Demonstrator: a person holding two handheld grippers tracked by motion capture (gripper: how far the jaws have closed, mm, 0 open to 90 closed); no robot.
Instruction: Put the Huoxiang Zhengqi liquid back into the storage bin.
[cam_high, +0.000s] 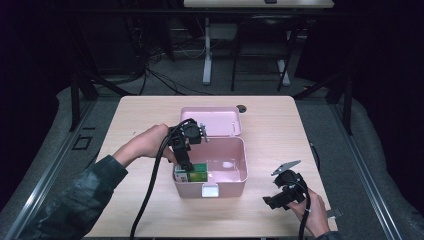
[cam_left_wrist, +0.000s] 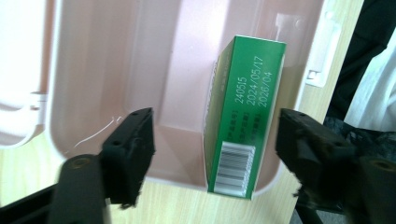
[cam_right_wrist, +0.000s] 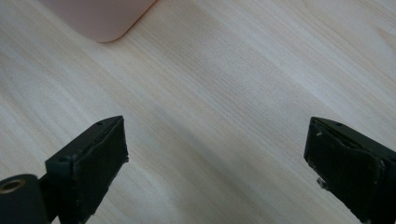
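Carton (cam_left_wrist: 236, 116), green and barcoded, stands on edge against one end wall of the open pink storage box (cam_high: 235, 172); the left gripper (cam_left_wrist: 212, 140) above has jaws apart, likely releasing. Right gripper (cam_right_wrist: 215, 158), jaws apart, idles beside the box.

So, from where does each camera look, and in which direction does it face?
High view: above the person's side, looking forward and down on the table; forearms, hands and both grippers show.
Left gripper view: looks into the pink box at the green carton, past open fingers.
Right gripper view: faces bare tabletop; open fingers.
All share the pink box.
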